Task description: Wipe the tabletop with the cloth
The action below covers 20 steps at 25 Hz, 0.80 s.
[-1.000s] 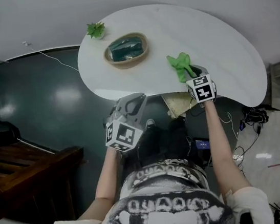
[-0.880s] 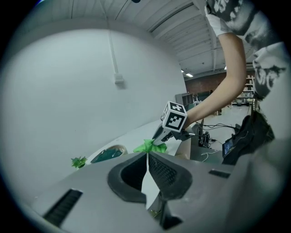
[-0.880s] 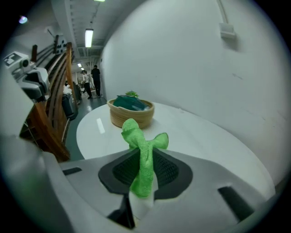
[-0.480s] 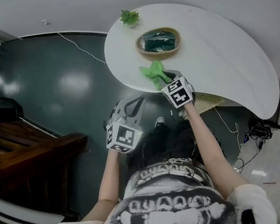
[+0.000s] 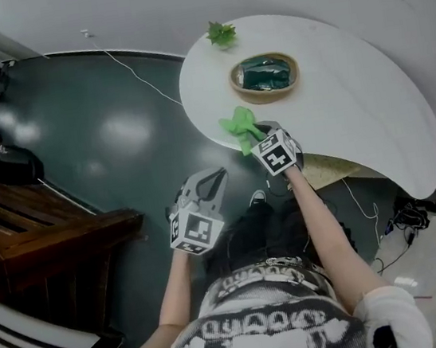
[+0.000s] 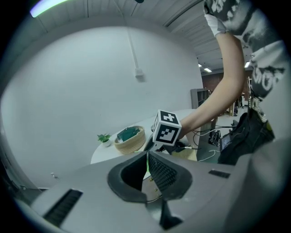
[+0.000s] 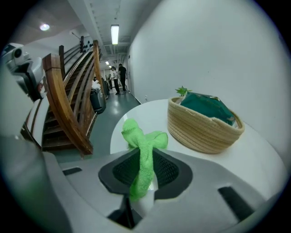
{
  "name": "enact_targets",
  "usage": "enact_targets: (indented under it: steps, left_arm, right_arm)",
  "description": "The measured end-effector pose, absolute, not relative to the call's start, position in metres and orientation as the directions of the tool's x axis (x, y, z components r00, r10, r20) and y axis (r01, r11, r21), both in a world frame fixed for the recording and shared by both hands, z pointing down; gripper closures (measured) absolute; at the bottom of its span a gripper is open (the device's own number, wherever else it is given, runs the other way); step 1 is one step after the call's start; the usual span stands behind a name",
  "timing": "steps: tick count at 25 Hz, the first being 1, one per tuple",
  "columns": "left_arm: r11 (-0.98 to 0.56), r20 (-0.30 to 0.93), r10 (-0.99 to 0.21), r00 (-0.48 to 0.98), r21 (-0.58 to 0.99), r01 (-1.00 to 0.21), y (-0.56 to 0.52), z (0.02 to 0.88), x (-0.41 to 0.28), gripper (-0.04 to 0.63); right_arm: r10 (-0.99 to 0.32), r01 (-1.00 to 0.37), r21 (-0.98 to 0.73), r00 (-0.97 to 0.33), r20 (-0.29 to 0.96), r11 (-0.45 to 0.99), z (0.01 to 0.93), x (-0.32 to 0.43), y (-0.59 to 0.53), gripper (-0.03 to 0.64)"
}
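In the head view, the right gripper [image 5: 275, 153] holds the green cloth [image 5: 241, 124] at the near edge of the white tabletop [image 5: 353, 102]. The cloth is now to the left of the basket [image 5: 265, 78]; one second ago it was to the right of it. The left gripper [image 5: 199, 208] hangs over the dark floor, much as before.

In the left gripper view, the jaws are together with nothing between them.

In the right gripper view, the jaws are closed on the cloth. Its bunched end sticks out in front, over the tabletop near the basket.
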State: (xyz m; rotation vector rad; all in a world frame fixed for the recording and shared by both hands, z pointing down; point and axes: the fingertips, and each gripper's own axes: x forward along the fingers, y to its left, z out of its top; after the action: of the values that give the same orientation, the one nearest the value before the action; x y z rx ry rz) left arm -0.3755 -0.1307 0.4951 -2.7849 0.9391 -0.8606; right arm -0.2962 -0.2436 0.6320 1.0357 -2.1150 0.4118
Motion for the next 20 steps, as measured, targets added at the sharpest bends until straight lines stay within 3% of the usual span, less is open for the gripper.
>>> enact_targets:
  steps: [8,20]
  left_arm:
    - [-0.859,0.469,-0.510,0.721,-0.238,-0.453,-0.141,0.493,-0.331,0.583]
    - [-0.938,0.445,-0.339,0.829,-0.228,-0.261,-0.124,0.486,-0.203,0.583]
  right_arm:
    - [-0.577,-0.871,0.054,-0.277,0.768,0.489,0.643,-0.200,-0.232,0.532]
    - [-0.611,-0.973,0.104,-0.045,0.790,0.206,0.638,-0.003,-0.158,0.532]
